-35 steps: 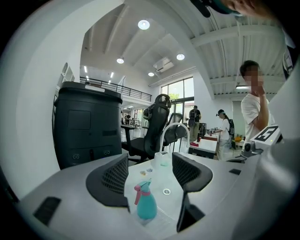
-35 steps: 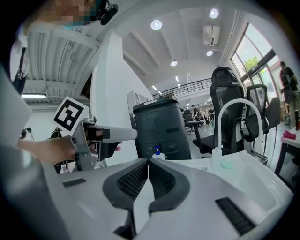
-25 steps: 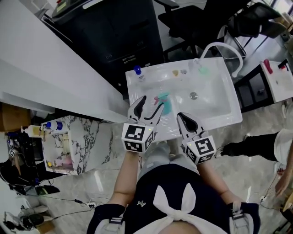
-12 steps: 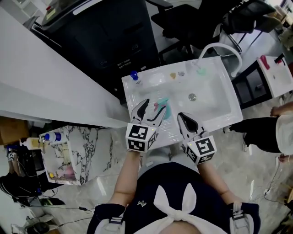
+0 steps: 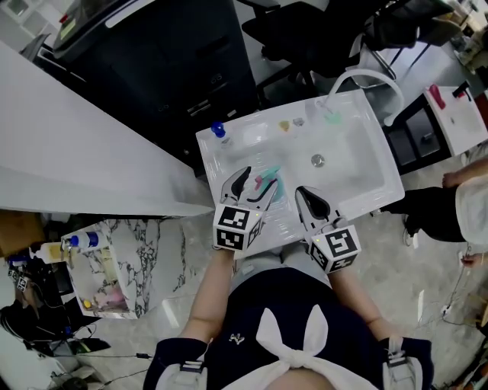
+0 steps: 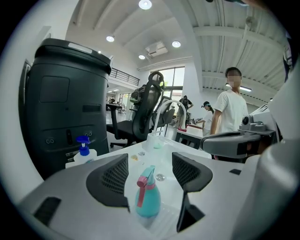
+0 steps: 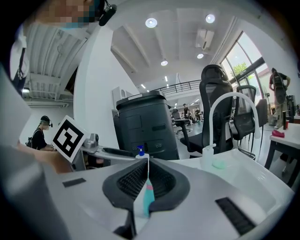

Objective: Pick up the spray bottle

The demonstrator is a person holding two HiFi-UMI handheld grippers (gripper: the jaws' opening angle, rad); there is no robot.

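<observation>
Head view: the left gripper [image 5: 254, 181] hovered over the white sink [image 5: 358, 164], near its front edge. Left gripper view: wide-open jaws framed the upright teal spray bottle [image 6: 147, 199] without touching it. The approach looked nearly done and closing seemed next, with ample basin room. Right gripper view: the right gripper [image 7: 146, 180] was pinched together, empty.

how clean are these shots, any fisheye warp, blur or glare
Left gripper view: strong fisheye, dark corners, ceiling lights blown out, spray bottle framed by the open jaws slightly soft. Right gripper view: same warp, bright window at right, shut jaws blur close to the lens. Head view: even light, the white sink bright but readable.
</observation>
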